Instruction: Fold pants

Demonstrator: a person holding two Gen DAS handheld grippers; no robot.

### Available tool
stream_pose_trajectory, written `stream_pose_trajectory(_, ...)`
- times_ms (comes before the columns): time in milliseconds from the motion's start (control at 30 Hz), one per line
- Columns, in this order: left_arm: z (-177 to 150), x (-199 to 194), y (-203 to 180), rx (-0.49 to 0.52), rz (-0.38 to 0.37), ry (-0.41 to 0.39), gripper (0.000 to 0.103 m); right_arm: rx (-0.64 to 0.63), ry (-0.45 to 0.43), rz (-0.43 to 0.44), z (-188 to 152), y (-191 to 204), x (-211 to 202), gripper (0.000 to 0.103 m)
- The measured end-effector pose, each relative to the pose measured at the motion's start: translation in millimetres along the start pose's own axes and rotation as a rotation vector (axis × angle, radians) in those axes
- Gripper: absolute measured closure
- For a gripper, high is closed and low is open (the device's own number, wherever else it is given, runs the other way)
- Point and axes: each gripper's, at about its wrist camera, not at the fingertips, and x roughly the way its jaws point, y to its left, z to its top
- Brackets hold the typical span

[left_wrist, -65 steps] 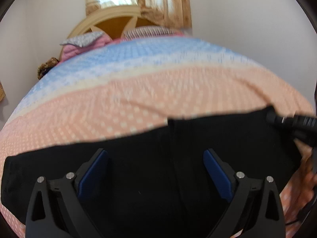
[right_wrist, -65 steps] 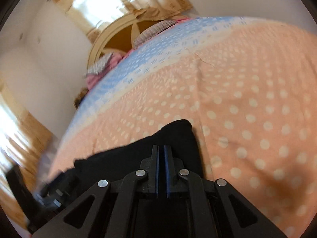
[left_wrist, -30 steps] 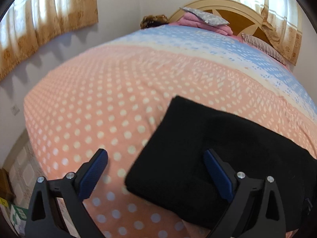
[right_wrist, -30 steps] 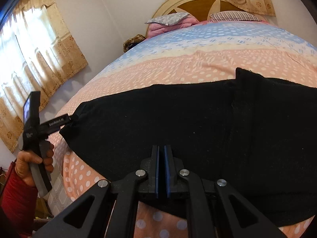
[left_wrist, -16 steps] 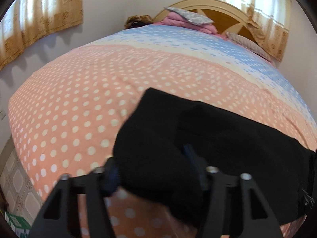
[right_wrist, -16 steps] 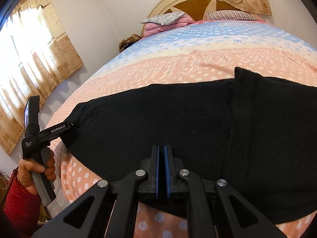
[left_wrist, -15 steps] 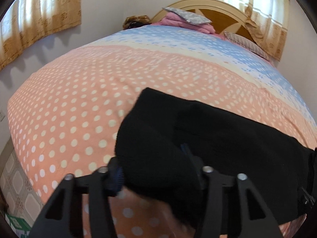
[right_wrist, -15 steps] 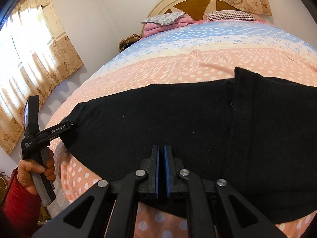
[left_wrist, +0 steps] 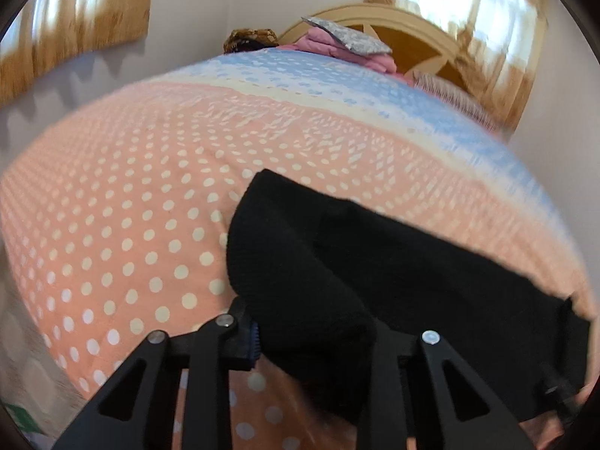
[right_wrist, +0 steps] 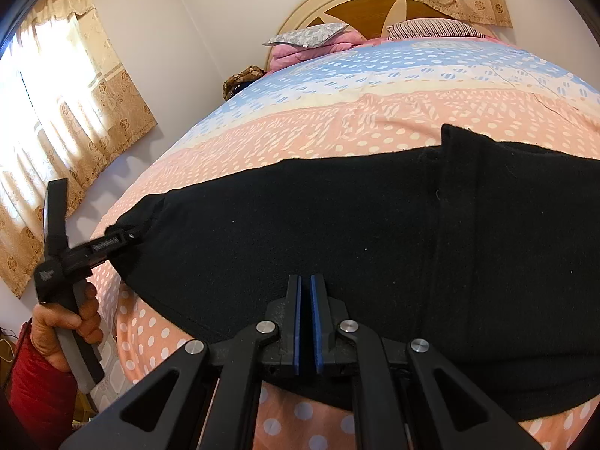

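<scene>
Item: black knit pants (right_wrist: 337, 232), laid flat across the foot of a bed with peach polka-dot bedspread (right_wrist: 375, 120).

Left gripper (left_wrist: 315, 341): jaws closing on a bunched hem end of the pants, at 6 o'clock in the left wrist view.

Right gripper (right_wrist: 305, 322): closed on the near edge of the pants, 6 o'clock.

Step in hand: securing the hem.

Next move, judged: lift it and carry it across towards the waistband, keeping layers aligned.

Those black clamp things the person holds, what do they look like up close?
Each gripper is matte black plastic: two fingers on triangular linkage arms with cut-out openings, silver round rivets at the joints, and ribbed blue pads on the inner faces. The left gripper has a straight handle and small white lettering. The person wears a red sleeve.
</scene>
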Motion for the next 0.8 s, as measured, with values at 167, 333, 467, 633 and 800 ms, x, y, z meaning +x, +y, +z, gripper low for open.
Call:
stream_pose_trajectory(167,0,-2,9,-0.069,-0.065,0.014,0.077,0.002,-0.003,0.004,0,-1,0,0.097)
stream_pose_trajectory(333,6,-24,-22,0.047,-0.014,-0.066,0.077,-0.007,-0.005,0.011,1,0,-1,0.097)
stream_pose_trajectory(467,19,-49,-66,0.185,-0.031,-0.169,0.077,0.032,-0.026,0.069,5,-5,-15,0.097)
stream_pose_trajectory(633,13,-83,-152,0.41,-0.152,-0.29,0.077,0.12,-0.18,0.031,19,-33,-69,0.097)
stream_pose_trajectory(800,-22,-92,-233,0.562,-0.351,-0.274,0.077,0.232,-0.23,-0.067,17,-90,-112,0.097)
